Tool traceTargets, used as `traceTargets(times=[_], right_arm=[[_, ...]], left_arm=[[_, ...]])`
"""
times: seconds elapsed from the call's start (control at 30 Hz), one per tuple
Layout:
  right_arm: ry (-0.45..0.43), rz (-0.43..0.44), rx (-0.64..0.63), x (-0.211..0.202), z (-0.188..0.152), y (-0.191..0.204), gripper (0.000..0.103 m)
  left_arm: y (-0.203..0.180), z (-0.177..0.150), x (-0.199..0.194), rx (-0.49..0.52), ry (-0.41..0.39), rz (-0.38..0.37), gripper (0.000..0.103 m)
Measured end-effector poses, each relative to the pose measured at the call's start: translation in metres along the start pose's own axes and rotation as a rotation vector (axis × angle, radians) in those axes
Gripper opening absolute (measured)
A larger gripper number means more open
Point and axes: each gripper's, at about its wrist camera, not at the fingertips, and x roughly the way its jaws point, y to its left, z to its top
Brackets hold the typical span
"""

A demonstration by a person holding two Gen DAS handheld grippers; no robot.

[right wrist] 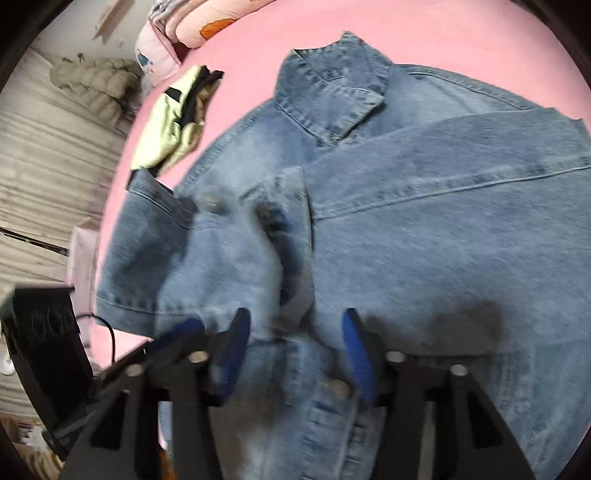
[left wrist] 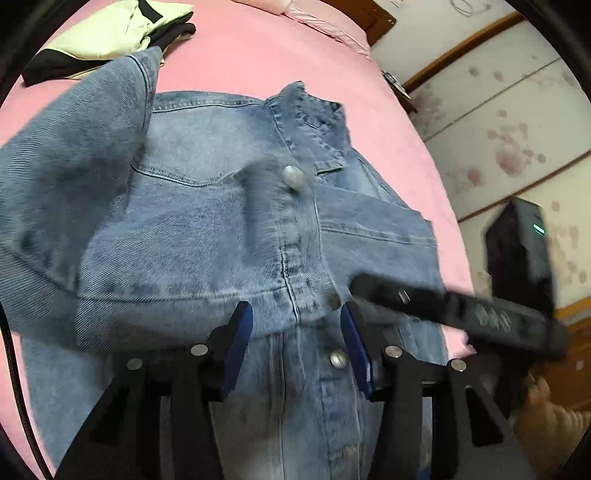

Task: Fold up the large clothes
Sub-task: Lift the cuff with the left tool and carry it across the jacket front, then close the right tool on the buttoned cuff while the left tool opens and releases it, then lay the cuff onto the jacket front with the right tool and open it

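A blue denim jacket (left wrist: 221, 229) lies front up on the pink bed (left wrist: 258, 55), collar (left wrist: 314, 122) at the far end, both sleeves folded across the chest. My left gripper (left wrist: 297, 332) is open and empty just above the button placket. The other tool (left wrist: 461, 310) crosses at its right, blurred. In the right wrist view the jacket (right wrist: 424, 240) fills the frame, its collar (right wrist: 332, 85) at the top. My right gripper (right wrist: 291, 339) is open and empty above the folded cuffs. The left gripper's fingers (right wrist: 177, 332) show at lower left.
A folded pile of pale green and black clothes (left wrist: 110, 33) lies at the bed's far corner, also in the right wrist view (right wrist: 173, 122). Pink pillows (right wrist: 192, 22) lie at the head. A flowered wall (left wrist: 517, 129) stands right of the bed.
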Motion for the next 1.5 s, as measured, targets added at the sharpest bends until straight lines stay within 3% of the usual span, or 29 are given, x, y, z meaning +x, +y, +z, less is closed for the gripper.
traceTargets(times=[0.17, 0.37, 0.57, 0.8, 1.03, 1.13, 1.2, 1.3, 1.5], right_arm=[[0.044, 0.053, 0.055, 0.017, 0.009, -0.008, 0.056], [0.109, 0.081, 0.101, 0.032, -0.003, -0.018, 0.056], [0.12, 0.126, 0.14, 0.039, -0.02, -0.022, 0.057], [0.109, 0.257, 0.172, 0.053, -0.02, -0.009, 0.056], [0.004, 0.262, 0.185, 0.05, -0.005, -0.004, 0.042], [0.021, 0.179, 0.171, 0.054, -0.001, -0.005, 0.012], [0.019, 0.15, 0.134, 0.05, 0.002, 0.001, 0.011], [-0.069, 0.104, 0.007, 0.016, 0.01, 0.025, 0.01], [-0.368, -0.049, -0.264, -0.079, 0.03, 0.073, 0.01]], left_arm=[[0.008, -0.015, -0.034, -0.007, 0.019, -0.01, 0.048], [0.049, -0.028, -0.066, -0.084, 0.015, 0.053, 0.049], [0.086, -0.02, -0.071, -0.159, -0.02, 0.109, 0.049], [0.099, -0.009, -0.069, -0.166, -0.042, 0.11, 0.05], [0.099, -0.009, -0.062, -0.175, -0.036, 0.096, 0.05], [0.098, -0.01, -0.061, -0.164, -0.036, 0.106, 0.05], [0.097, -0.01, -0.061, -0.162, -0.036, 0.108, 0.051], [0.098, -0.01, -0.06, -0.168, -0.038, 0.112, 0.053], [0.095, -0.011, -0.045, -0.174, -0.036, 0.1, 0.056]])
